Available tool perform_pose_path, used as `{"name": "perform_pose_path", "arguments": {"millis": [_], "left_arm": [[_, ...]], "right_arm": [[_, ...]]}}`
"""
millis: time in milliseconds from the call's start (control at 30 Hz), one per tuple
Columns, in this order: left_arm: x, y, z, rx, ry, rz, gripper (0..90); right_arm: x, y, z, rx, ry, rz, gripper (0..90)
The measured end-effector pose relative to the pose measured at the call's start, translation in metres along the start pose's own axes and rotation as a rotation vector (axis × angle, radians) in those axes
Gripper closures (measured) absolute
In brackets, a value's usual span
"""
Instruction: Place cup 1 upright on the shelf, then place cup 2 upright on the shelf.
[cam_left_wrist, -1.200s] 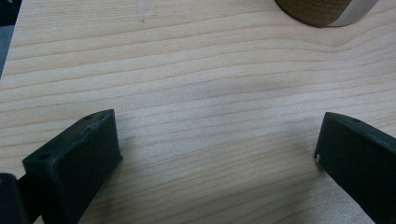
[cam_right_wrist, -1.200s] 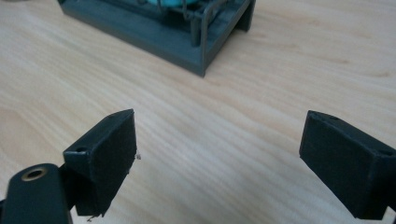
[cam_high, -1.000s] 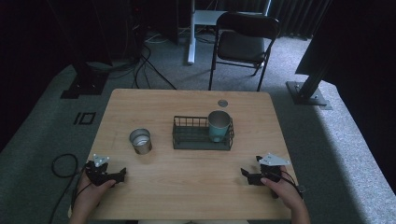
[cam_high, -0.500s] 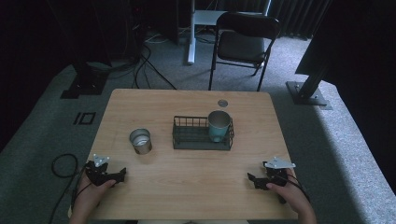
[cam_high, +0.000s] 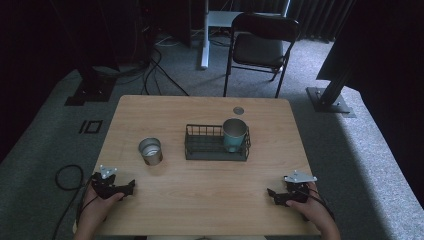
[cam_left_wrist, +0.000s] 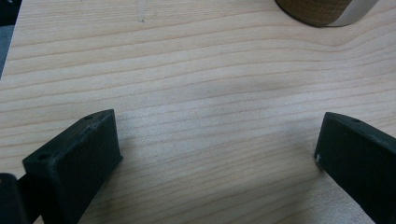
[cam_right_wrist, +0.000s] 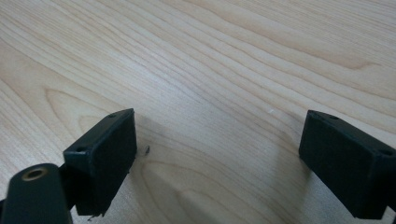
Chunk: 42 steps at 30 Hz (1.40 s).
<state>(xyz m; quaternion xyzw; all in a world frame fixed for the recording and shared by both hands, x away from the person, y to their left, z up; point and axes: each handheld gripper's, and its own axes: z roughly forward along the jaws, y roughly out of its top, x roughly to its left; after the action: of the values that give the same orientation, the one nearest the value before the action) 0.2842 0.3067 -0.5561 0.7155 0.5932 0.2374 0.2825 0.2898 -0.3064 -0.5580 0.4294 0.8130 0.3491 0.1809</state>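
Observation:
A black wire basket (cam_high: 217, 145) stands at the middle of the wooden table (cam_high: 200, 200), with a teal cup (cam_high: 234, 134) upright in its right end. Left of the basket a silver metal cup (cam_high: 150, 151) stands upright on the wood. My left gripper (cam_high: 131, 187) rests near the table's front left corner, open, nothing between its jaws; its own view has the metal cup's base (cam_left_wrist: 327, 7) at the top edge. At the front right my right gripper (cam_high: 271, 194) lies open over bare wood, and its view has one black finger (cam_right_wrist: 100, 156) at each side.
A small round grey cap (cam_high: 238, 110) lies on the table behind the basket. Beyond the far edge stands a black folding chair (cam_high: 260, 45). Black stand bases (cam_high: 90, 92) and cables lie on the grey carpet to the left, and a cable (cam_high: 67, 175) trails off the left gripper.
My right gripper has drifted a little to the right and toward the front edge. The left gripper and both cups have stayed put.

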Motion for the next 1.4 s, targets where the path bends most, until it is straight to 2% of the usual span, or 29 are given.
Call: {"name": "perform_pose_path", "arguments": {"millis": [867, 1000, 1067, 1100, 1133, 1167, 1400], "left_arm": [[0.0, 0.0, -0.001, 0.002, 0.0, 0.0, 0.7], [0.002, -0.003, -0.003, 0.002, -0.023, 0.027, 0.7], [0.006, -0.005, -0.005, 0.003, -0.052, 0.058, 0.7], [0.008, -0.007, -0.007, 0.0, -0.077, 0.087, 0.7], [0.008, -0.007, -0.007, 0.0, -0.077, 0.087, 0.7], [0.007, -0.009, -0.008, 0.002, -0.097, 0.109, 0.7], [0.002, -0.012, -0.012, -0.001, -0.109, 0.126, 0.7]], "right_arm": [[-0.001, 0.001, 0.001, 0.001, 0.005, -0.004, 11.0], [-0.001, 0.001, 0.001, 0.001, 0.005, -0.004, 11.0], [-0.001, 0.001, 0.001, 0.001, 0.005, -0.004, 10.9], [-0.001, 0.001, 0.001, 0.001, 0.005, -0.004, 11.0], [-0.001, 0.001, 0.001, 0.001, 0.005, -0.004, 11.0], [-0.001, 0.001, 0.001, 0.001, 0.005, -0.004, 11.0], [-0.001, 0.001, 0.001, 0.001, 0.005, -0.004, 11.0]]}}
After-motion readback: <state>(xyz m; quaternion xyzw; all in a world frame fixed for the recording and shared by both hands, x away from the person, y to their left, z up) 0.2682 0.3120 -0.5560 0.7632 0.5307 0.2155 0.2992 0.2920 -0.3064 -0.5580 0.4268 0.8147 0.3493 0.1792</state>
